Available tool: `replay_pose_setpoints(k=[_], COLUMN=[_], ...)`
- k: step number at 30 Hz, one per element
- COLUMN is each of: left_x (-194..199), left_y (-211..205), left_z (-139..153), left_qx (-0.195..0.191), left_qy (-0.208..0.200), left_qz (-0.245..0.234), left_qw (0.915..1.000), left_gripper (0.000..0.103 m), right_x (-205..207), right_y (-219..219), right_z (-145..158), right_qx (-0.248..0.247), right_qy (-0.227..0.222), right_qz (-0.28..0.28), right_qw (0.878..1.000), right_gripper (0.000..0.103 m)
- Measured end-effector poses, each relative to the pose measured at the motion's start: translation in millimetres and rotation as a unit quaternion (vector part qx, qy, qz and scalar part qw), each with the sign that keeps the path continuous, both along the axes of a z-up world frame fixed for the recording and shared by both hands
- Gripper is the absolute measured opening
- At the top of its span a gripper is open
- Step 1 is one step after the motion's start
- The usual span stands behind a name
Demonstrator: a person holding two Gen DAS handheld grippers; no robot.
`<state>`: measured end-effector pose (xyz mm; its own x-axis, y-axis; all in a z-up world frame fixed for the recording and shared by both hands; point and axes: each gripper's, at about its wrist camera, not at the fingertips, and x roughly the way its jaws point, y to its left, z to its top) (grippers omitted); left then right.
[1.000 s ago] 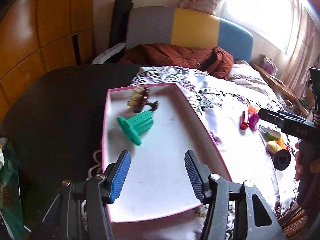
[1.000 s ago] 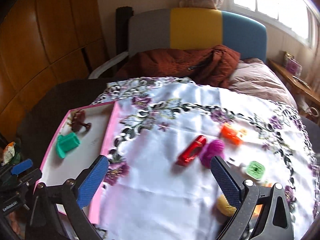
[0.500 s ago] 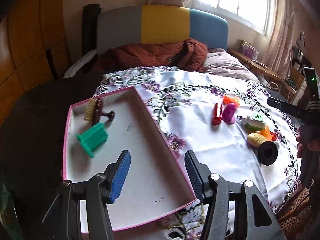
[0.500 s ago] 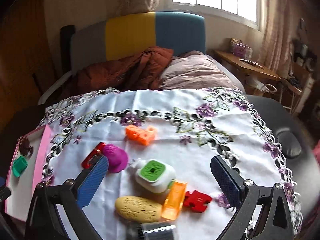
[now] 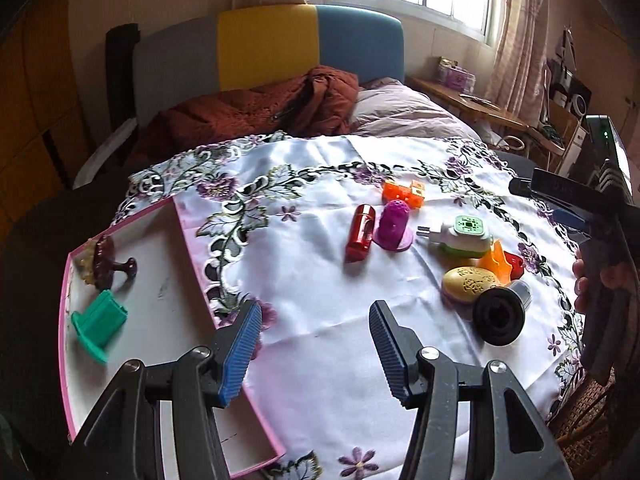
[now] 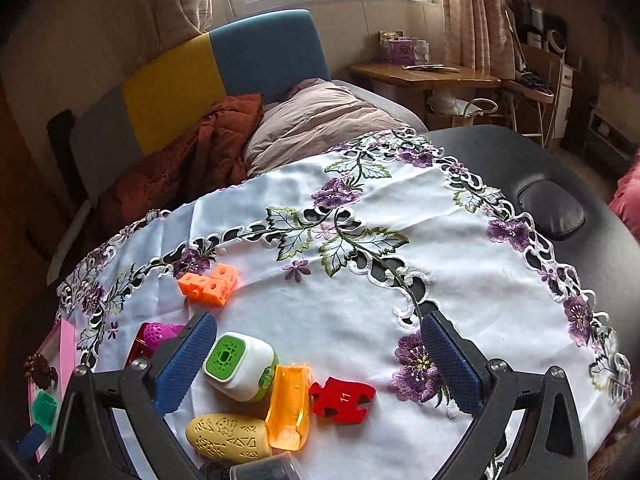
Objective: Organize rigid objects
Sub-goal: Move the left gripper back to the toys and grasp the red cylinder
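Both the left gripper (image 5: 314, 344) and right gripper (image 6: 316, 364) hang released, grasping nothing. The white-and-green plastic plug-in unit (image 6: 240, 366) lies near the right jaws, touching the translucent orange piece (image 6: 289, 412); clamping there risks nudging crowded neighbours, far from the pink-rimmed tray (image 5: 64, 308) on the left.
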<state>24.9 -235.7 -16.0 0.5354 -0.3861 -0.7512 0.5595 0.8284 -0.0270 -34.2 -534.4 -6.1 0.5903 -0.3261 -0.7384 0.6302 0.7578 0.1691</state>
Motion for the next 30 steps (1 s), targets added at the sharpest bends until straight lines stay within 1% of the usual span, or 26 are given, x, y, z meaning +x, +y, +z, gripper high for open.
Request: replay_pose_setpoints(k=[6, 11, 16, 25, 30], left_x=[4, 8, 23, 53, 71], left_y=[-19, -32, -44, -63, -72], left_z=[-6, -15, -24, -30, -39], left_qx=[0.004, 0.004, -0.008, -0.027, -0.017], left_qy=[0.009, 0.024, 0.058, 0.082, 0.093], left_qz=[-0.011, -0.021, -0.019, -0.018, -0.012], left_qw=[0.9999, 0.9995, 0.9981, 0.9961, 0.9954], left_gripper=[0.057, 0.057, 0.057, 0.057, 0.057], right_x=[1, -3, -4, -2, 0], right_y=[-2, -7, -11, -13, -13], right_z=[-2, -2, -2, -3, -4], right_qx=[-0.003, 0.007, 0.015, 0.027, 0.034], right_qy=[0.009, 0.006, 0.004, 0.001, -0.002], right_qz=[-0.003, -0.014, -0.022, -0.021, -0.016], right_qw=[1.000, 1.000, 1.000, 0.999, 0.999], right_gripper=[0.103, 0.103, 0.103, 0.103, 0.103])
